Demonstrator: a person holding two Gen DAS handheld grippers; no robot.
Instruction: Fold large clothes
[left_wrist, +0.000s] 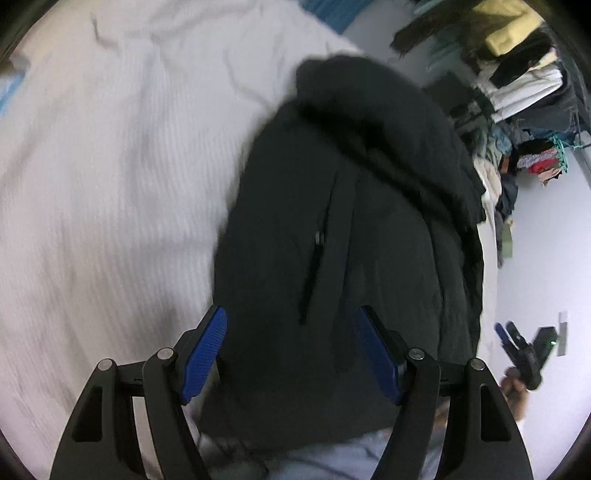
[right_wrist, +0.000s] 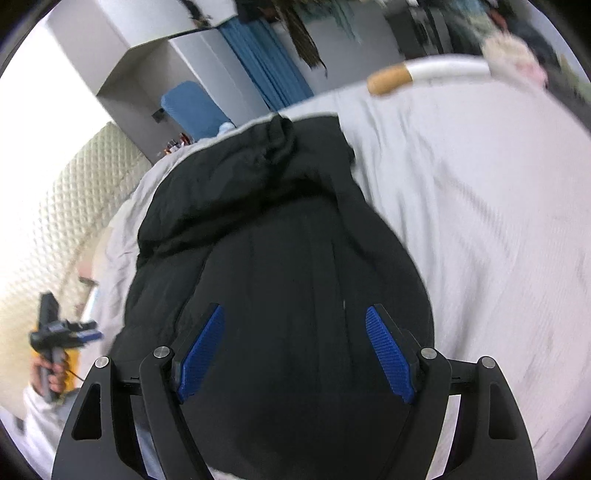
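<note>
One black jacket lies bunched on the white bed, its hood end farthest from both grippers. Two grippers hover over it: the left gripper and the right gripper, each spread wide with two blue pads, grasping nothing.

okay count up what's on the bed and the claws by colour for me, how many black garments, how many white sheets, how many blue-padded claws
Black garments: 1, the black jacket lying on the bed
White sheets: 1, the white bedsheet
Blue-padded claws: 2, the left claw and the right claw, both open
Total: 4
</note>
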